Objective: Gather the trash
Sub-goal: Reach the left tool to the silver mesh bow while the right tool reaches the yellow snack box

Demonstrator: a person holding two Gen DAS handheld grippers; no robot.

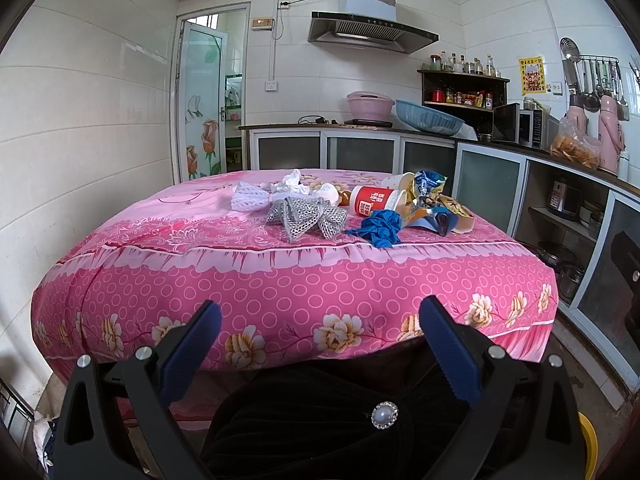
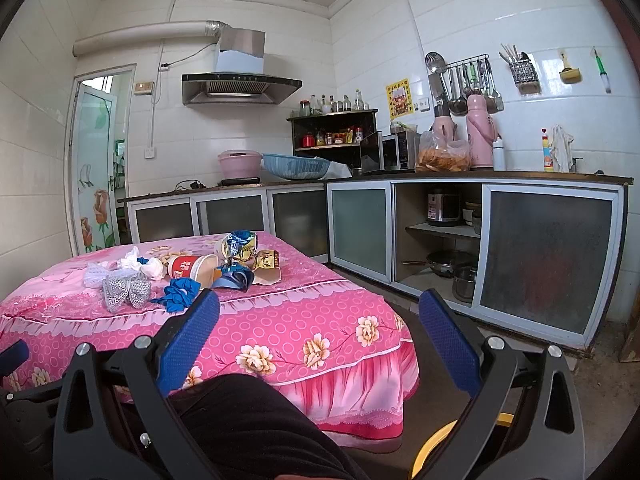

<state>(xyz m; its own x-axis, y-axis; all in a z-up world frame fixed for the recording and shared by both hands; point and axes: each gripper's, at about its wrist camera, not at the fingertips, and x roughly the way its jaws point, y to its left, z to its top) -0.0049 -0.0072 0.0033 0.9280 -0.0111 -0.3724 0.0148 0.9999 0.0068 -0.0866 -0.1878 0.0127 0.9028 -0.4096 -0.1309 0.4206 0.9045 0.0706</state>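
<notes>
**Trash heaped on the pink table, nothing yet gripped**

Trash is seen piled toward the far side of the table (image 1: pixel 280 280), which is draped in a pink floral cloth. In the heap can be made out a silver mesh bow (image 1: pixel 306 220), a crumpled blue glove (image 1: pixel 378 228), a red paper cup (image 1: pixel 376 200) lying on its side, white foam netting (image 1: pixel 250 198), crumpled white tissue (image 1: pixel 294 182) and several snack wrappers (image 1: pixel 430 190) at the right end. The pieces touch or overlap one another.

The left gripper (image 1: pixel 320 316) is held low in front of the table's near edge, its jaws spread wide with nothing between them. The right gripper (image 2: pixel 319 312) is likewise wide open and empty, held off the table's right corner. Both are well apart from the heap.

The step in hand is judged to be the opening approach; no item appears collected. The next move would call for a reach up and across the cloth to 1 piece at the near edge of the heap, the glove or the bow being likeliest, with the jaws closed on soft, loose material. A yellow rim (image 2: pixel 436 446) is glimpsed low beside the right gripper; whether it is a bin cannot be told.

A tiled kitchen surrounds the table, with a range hood (image 1: pixel 370 32), counter cabinets (image 2: pixel 360 232) and hanging utensils (image 2: pixel 466 82).
</notes>
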